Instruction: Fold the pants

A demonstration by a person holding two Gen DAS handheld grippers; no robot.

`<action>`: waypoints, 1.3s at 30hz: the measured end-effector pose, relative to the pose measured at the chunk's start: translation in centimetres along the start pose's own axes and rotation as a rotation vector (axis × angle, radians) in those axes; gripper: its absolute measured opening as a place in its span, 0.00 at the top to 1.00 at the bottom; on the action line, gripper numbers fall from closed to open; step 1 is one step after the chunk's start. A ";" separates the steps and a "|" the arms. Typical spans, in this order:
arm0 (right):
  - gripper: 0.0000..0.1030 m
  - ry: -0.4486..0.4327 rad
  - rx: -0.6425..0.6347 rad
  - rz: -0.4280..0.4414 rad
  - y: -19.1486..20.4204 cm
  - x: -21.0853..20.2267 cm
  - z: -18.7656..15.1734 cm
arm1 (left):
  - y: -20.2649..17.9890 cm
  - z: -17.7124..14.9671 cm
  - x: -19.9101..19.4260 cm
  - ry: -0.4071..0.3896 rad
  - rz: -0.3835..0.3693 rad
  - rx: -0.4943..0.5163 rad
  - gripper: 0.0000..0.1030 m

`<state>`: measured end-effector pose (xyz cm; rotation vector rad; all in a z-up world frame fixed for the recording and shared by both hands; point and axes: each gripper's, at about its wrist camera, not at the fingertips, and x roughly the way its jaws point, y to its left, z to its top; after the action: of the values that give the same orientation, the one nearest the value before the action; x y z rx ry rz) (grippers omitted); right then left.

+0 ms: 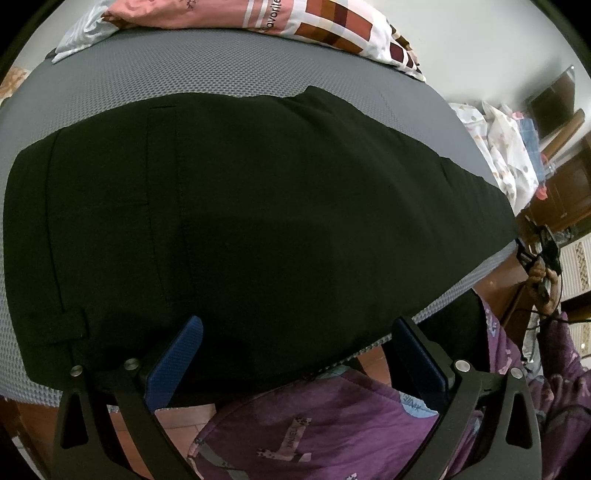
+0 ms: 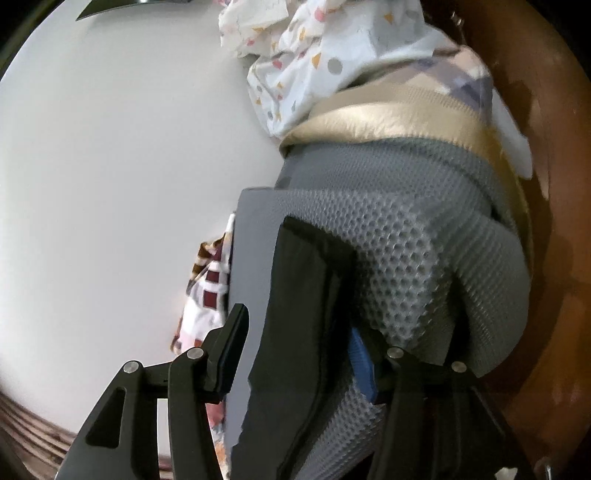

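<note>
The left gripper (image 1: 299, 328) has its two blue-padded fingers (image 1: 177, 354) set wide apart, holding nothing; both tips sit at the near edge of the pants (image 1: 236, 206), at the waistband end. The pants are black and lie flat on the grey mesh mattress (image 1: 207, 70), with the waistband to the left and the legs running to the right along the mattress's near edge. The far border of the pants leaves a band of bare mattress in front of the pink patterned bedding (image 1: 295, 18) at the mattress's far side. Below the near edge of the mattress, purple patterned clothing (image 1: 332, 424) fills the lower view. The right gripper (image 2: 299, 332) also has its fingers (image 2: 231, 336) apart, with the leg end of the pants (image 2: 295, 314) standing between them; contact with the cloth cannot be determined. One finger lies on the open side of the pants, the other is partly hidden against the mattress (image 2: 406, 240) corner. Beyond that corner, white dotted fabric (image 2: 295, 55) and a gold-coloured fabric band (image 2: 388, 114) adjoin the mattress.
</note>
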<state>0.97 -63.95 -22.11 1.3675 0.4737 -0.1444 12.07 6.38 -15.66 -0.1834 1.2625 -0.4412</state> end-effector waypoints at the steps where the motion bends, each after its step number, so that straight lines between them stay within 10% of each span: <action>1: 0.51 0.007 0.009 0.009 -0.1 0.2 0.1 | 0.0 0.0 0.0 0.000 0.000 0.002 0.01; 16: 0.39 0.086 -0.169 -0.102 3.3 2.7 0.5 | -0.4 -0.1 0.2 0.004 0.020 0.021 0.00; 18: 0.46 0.104 -0.209 -0.153 4.0 3.4 0.3 | -0.4 -0.1 0.1 0.003 0.019 0.019 0.00; 20: 0.88 0.128 -0.237 -0.198 4.1 4.3 0.3 | -0.3 -0.1 0.1 0.003 0.015 0.014 0.00; 23: 0.90 0.123 -0.227 -0.233 3.9 4.5 0.1 | -0.2 -0.1 0.0 0.002 0.009 0.004 0.00; 31: 0.90 0.146 -0.398 -0.081 11.5 4.3 -5.4 | 0.3 0.6 -1.1 -0.045 -0.015 -0.058 0.00; 39: 0.90 0.368 -0.559 0.053 17.5 8.3 -16.7 | -0.2 1.0 -2.1 -0.091 -0.026 -0.031 0.00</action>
<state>10.80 -42.75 -11.73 0.8515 0.7215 0.2734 12.48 6.98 -13.43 -0.2441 1.1796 -0.4312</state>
